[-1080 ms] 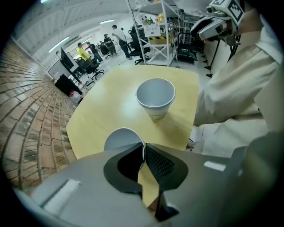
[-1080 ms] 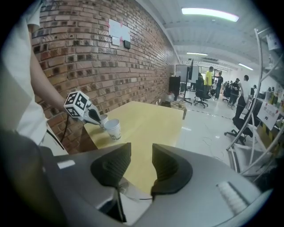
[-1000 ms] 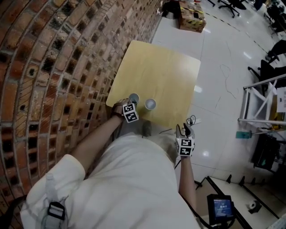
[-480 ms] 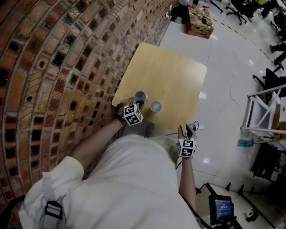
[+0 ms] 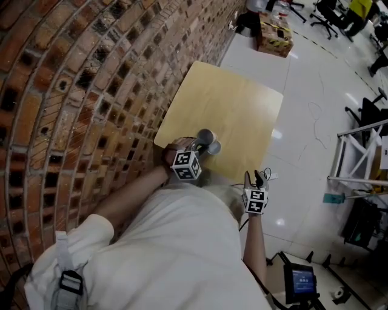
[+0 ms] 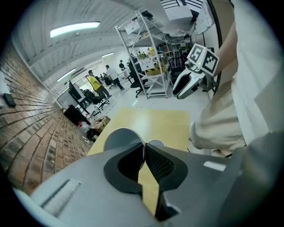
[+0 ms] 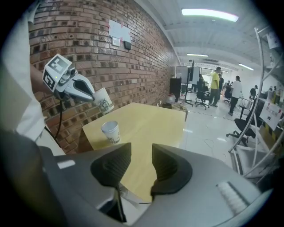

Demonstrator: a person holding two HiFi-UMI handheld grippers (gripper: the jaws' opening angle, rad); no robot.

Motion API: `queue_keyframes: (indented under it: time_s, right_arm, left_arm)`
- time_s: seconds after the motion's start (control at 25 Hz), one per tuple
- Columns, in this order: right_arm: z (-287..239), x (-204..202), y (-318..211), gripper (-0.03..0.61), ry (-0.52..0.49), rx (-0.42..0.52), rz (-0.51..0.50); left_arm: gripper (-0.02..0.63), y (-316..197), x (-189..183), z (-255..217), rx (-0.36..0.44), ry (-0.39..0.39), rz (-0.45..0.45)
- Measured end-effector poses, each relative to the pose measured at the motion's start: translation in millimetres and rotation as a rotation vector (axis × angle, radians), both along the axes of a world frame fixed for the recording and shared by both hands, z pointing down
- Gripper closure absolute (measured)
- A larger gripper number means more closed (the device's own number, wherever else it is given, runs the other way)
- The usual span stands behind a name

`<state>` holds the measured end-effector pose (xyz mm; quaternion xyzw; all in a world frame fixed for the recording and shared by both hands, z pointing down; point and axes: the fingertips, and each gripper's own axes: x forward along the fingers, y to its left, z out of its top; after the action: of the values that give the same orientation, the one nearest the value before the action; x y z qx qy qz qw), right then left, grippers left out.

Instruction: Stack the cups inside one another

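Left gripper [image 6: 144, 148] is pinching the rim of a tapered paper cup [image 7: 104, 101], lifting it higher than a second ago, tilted above the standing cup [image 7: 111, 131] on the smooth wooden table [image 5: 242, 103]; right gripper [image 7: 141, 156] is idling half-parted, empty.

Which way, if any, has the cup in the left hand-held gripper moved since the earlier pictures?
Yes. The held cup in the left hand-held gripper has risen off the table and closed in on the standing cup.

We read this as an open-plan lab-office: red brick wall [image 5: 91, 91], glossy white tiled floor [image 5: 309, 103], white metal shelving rack [image 6: 150, 62] loaded with gear, black wheeled office chairs [image 5: 322, 7], long ceiling strip light [image 7: 208, 14], people standing [image 7: 217, 82] among desks.
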<state>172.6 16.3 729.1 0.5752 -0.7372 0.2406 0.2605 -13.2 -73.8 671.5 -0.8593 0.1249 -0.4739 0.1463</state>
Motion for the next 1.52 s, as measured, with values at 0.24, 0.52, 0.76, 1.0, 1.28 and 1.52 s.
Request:
queue_keyframes:
  time_s: [0.24,0.52,0.76,1.0,1.28,1.52]
  right_arm:
    - [-0.5,7.2,5.2,0.428,-0.005,-0.001,0.026]
    - [1.4,15.5,13.2,0.430,-0.005,-0.016,0.053]
    - [6.2,19.0,19.5,0.430,0.002,-0.027,0.065]
    - [8.3,17.2,20.8,0.430,0.001,-0.037,0.064]
    - [2.0,14.0,13.8,0.431,0.011,-0.038,0.054]
    - [-1.9,11.0,9.8,0.431,0.014,-0.042,0.046]
  left_arm:
    - [0.574,23.2,14.5,33.5,-0.067,-0.066,0.093]
    - [0.574,30.2,22.0,63.7,-0.117,-0.139,0.134]
    - [0.574,29.1,21.9,82.0,-0.135,-0.186,0.144]
    - [0.574,24.3,23.7,94.8,-0.127,-0.219,0.162]
    - [0.569,17.3,26.7,103.9,-0.140,-0.218,0.147]
    - [0.526,20.8,28.1,101.2,-0.160,-0.197,0.139]
